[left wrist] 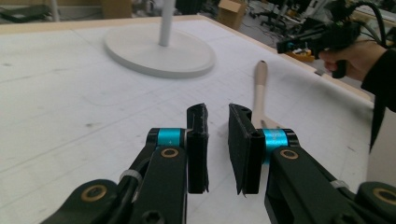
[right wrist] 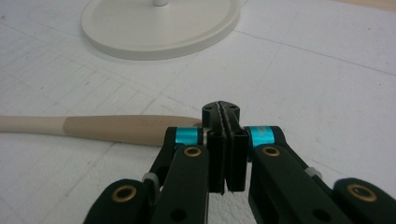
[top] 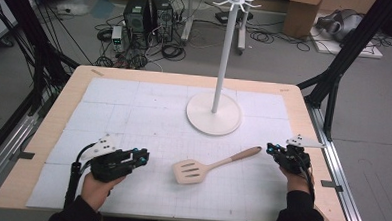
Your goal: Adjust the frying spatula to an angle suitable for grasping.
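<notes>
Going left to right in the high view, the left gripper [top: 141, 157] sits at about 8 o'clock on the table [top: 64, 105], its jaws narrowed to a slim gap with nothing between them, as the left gripper view shows. It points toward the spatula [top: 209, 165], which lies flat on the mat at about 6 o'clock, slotted head nearest the left gripper, handle running up toward 2 o'clock. The right gripper [top: 271, 148] hovers just beside the handle tip, at about 4 o'clock, jaws pressed together and empty. The hook stand [top: 215, 111] rises at 12 o'clock, well apart from the spatula, its hooks bare as far as can be seen. By my judgement almost nothing is done yet: the spatula is untouched, and picking it up, and probably hanging it on the stand, is all left.
</notes>
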The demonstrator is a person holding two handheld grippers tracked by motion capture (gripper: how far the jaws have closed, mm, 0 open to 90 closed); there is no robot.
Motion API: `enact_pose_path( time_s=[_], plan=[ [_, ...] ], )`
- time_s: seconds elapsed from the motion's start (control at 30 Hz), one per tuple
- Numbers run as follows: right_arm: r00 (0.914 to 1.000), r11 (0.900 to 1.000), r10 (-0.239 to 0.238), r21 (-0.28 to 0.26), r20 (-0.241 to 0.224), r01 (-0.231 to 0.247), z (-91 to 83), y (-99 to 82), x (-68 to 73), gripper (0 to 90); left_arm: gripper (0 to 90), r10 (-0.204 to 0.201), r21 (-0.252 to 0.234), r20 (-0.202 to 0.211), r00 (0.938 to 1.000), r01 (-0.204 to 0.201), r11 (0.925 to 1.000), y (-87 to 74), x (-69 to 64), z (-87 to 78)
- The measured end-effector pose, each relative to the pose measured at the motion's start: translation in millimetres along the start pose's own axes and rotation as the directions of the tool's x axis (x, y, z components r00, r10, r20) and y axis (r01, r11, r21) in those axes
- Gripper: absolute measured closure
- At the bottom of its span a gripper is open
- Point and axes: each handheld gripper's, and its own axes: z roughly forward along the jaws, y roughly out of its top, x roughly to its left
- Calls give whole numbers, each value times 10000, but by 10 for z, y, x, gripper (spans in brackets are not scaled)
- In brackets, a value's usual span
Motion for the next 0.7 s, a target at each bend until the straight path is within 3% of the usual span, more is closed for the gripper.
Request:
enact_pose_path(
  time_s=[0.23,0.33,0.43,0.5,0.6,0.7],
  plan=[
    [9998,10000,38,-82,213,-36,-3,0,-15,892,788,-119,391,594,9982,96,9992,27,-176,278],
    [9997,9999,38,-106,232,-36,-1,2,-13,891,799,8,594,809,9967,-56,9982,35,-244,361],
    [9995,9998,130,-153,304,-126,4,5,-13,878,808,370,1045,1241,9916,-502,9933,36,-419,547],
    [9992,9998,150,-157,381,-144,7,3,-22,877,826,593,1539,1290,9899,-791,9849,16,-505,646],
    [9986,9997,231,-117,485,-226,14,-3,-30,878,846,842,2332,1156,9897,-1095,9662,-44,-568,767],
    [9986,9997,211,-124,475,-205,14,-1,-29,878,853,845,2536,959,9918,-1064,9614,-65,-561,818]
  ],
)
